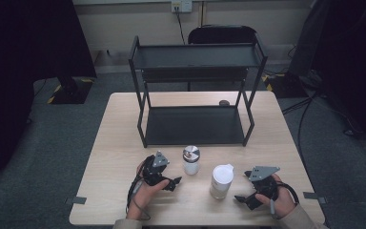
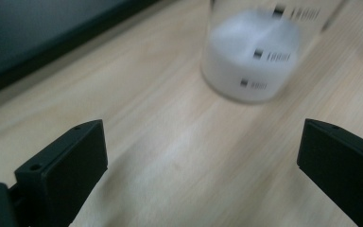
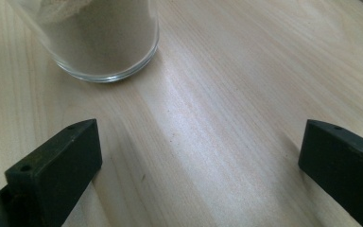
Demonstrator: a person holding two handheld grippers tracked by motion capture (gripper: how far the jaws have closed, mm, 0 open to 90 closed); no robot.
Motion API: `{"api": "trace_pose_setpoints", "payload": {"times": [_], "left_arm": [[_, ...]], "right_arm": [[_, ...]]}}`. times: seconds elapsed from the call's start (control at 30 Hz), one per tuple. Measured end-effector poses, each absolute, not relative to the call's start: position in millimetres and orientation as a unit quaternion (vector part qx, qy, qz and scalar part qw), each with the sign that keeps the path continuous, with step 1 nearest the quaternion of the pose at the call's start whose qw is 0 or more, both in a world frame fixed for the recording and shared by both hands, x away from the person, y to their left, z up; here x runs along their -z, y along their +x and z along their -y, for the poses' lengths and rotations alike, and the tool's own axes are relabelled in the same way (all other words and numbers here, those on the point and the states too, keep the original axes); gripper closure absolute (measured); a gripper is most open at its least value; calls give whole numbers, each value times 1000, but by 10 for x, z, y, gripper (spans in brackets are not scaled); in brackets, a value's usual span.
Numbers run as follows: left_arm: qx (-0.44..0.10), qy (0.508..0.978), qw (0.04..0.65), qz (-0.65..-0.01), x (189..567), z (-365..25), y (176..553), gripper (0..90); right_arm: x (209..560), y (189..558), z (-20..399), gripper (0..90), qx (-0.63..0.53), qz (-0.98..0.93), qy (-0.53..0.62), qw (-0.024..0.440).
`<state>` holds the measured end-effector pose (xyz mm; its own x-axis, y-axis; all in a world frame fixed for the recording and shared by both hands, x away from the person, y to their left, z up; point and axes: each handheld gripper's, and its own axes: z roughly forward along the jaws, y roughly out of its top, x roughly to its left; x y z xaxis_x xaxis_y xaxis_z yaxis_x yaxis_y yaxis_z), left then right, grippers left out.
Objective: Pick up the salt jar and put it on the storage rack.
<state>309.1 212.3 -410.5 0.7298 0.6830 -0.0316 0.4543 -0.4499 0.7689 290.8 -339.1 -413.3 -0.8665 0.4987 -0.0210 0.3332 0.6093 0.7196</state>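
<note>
- From above, a small clear glass shaker with a silver cap (image 1: 190,160) and a taller glass jar with a white lid (image 1: 221,181) stand on the pale wooden desk (image 1: 124,143), in front of a black two-tier metal rack (image 1: 195,124).
- Left tool (image 1: 171,182), jaws spread, empty, sits just left of the shaker.
- Right tool (image 1: 244,188), jaws spread, empty, sits just right of the jar.
- Left gripper view: shaker (image 2: 253,52) holds white powder; its barcode label is blurred, unreadable.
- Right gripper view: jar (image 3: 101,38) holds brownish powder, top cut off.

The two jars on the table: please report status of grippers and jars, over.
Left gripper open, beside silver-lidded jar, not touching. Right gripper open, near white-lidded jar, apart. Both jars upright on table. Black shelf rack stands behind them; nothing in between.
</note>
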Motion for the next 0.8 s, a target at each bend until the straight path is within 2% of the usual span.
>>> {"api": "trace_pose_setpoints", "payload": {"times": [0.8], "left_arm": [[-115, 821, 449, -333, 4158, -1909, 3275, 24]], "right_arm": [[4133, 2909, 3391, 0, -375, -890, 234, 110]]}}
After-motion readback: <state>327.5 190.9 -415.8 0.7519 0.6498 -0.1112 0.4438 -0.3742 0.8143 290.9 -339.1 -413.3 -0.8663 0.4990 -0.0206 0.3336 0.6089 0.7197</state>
